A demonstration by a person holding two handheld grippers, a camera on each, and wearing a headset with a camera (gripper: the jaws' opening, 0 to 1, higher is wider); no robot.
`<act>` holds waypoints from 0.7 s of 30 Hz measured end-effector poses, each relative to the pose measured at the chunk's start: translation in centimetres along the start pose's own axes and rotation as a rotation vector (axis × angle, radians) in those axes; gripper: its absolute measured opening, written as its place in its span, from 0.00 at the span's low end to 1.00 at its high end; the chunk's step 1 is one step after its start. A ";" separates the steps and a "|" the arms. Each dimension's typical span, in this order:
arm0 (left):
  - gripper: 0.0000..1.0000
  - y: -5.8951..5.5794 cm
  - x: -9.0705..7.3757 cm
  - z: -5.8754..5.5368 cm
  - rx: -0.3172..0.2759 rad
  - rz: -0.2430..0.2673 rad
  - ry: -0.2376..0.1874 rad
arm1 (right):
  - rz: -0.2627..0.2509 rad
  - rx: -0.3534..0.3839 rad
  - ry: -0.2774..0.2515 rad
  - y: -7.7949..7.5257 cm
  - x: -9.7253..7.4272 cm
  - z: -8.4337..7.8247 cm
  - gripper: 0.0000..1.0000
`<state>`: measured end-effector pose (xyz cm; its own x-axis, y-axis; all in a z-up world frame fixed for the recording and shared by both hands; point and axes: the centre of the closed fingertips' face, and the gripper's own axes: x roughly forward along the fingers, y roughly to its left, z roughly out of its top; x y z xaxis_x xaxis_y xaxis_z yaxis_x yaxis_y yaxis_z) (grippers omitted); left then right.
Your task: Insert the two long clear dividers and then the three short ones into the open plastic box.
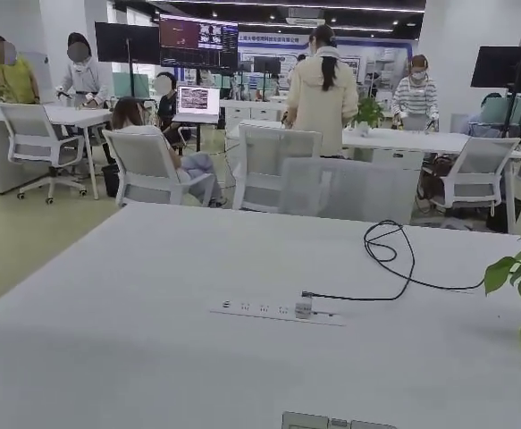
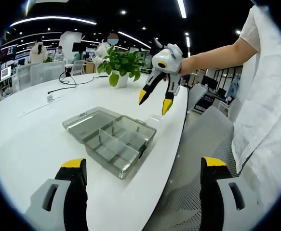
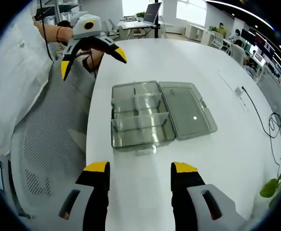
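Both grippers hang in the air with their jaws spread wide and nothing between them. The left gripper (image 2: 144, 164) points down at the open plastic box (image 2: 118, 142) from the side away from its lid. It sits out by the table edge nearest the box, above a grey mesh chair (image 3: 48, 139). The right gripper (image 3: 140, 167), on a bare arm, faces the box from the opposite end, also near that edge. The box lies on the white table (image 3: 145, 57), close to the edge, with its lid (image 3: 186, 110) folded flat on the tabletop beside the tray. Clear dividers (image 3: 139, 114) stand inside the tray and split it into compartments. They are so transparent that I cannot count them with any certainty. Well beyond the lid side of the box lie a white power strip (image 1: 278, 310) and a looping black cable (image 1: 394, 259). A potted plant (image 2: 121, 65) stands further along the table
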<state>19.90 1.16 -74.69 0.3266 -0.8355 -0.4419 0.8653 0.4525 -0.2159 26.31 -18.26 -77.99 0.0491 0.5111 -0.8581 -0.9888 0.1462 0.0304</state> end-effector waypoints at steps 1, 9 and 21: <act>1.00 0.0 0.0 0.0 0.000 0.000 -0.003 | -0.001 0.008 0.010 0.0 -0.1 -0.7 0.53; 1.00 0.3 0.1 -0.3 -0.011 -0.001 0.001 | -0.012 0.009 0.154 -0.9 -0.4 -7.3 0.54; 1.00 0.4 -0.1 -0.7 -0.030 0.001 0.004 | 0.009 -0.079 0.298 -1.5 0.9 -12.1 0.50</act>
<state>19.97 1.64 -75.41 0.3262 -0.8339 -0.4452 0.8532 0.4625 -0.2412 26.12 -28.25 -84.95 0.0081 0.2395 -0.9709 -0.9975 0.0708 0.0091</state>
